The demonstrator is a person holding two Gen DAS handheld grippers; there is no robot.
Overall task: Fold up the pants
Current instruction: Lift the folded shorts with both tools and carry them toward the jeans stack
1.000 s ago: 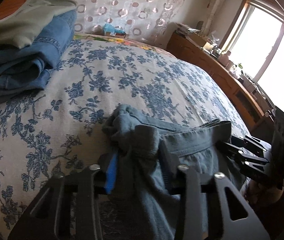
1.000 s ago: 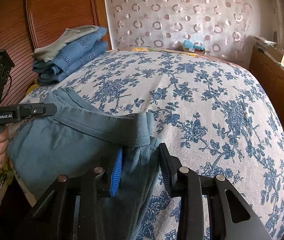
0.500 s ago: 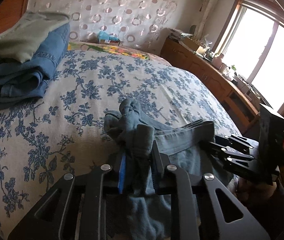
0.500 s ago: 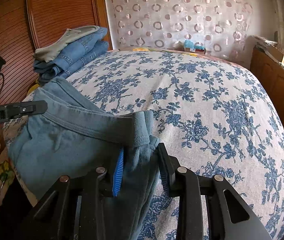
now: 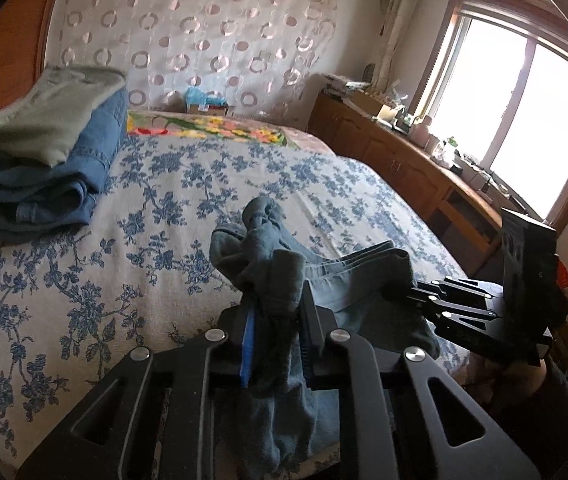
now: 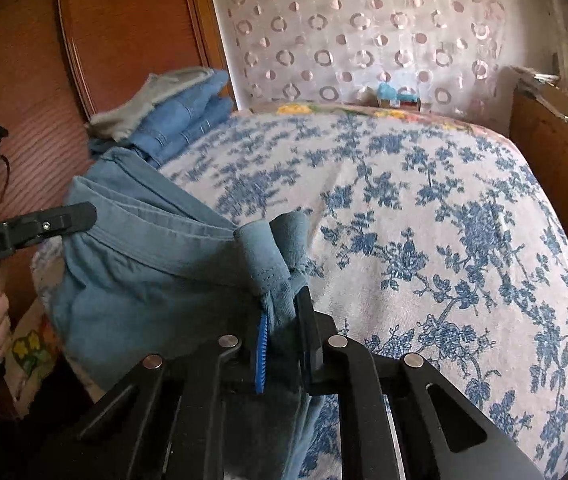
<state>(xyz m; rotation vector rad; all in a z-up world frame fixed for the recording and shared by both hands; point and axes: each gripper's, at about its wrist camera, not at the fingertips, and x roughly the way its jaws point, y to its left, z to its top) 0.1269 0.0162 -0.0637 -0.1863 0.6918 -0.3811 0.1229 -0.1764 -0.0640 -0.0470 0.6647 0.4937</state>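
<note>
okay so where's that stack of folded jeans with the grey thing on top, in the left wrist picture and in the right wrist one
Left wrist view: the stack of folded jeans sits far left, upper-middle, on the bed's far corner by the wooden headboard.
Right wrist view: the stack is upper left of centre, against the wooden headboard, just beyond the blue-grey pants.
Shared landmark: the white curtain with ring pattern behind the bed, also seen at.

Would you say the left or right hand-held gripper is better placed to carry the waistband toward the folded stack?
Left, probably: the left hand-held gripper pinches the pants on the side nearer the folded stack.
</note>
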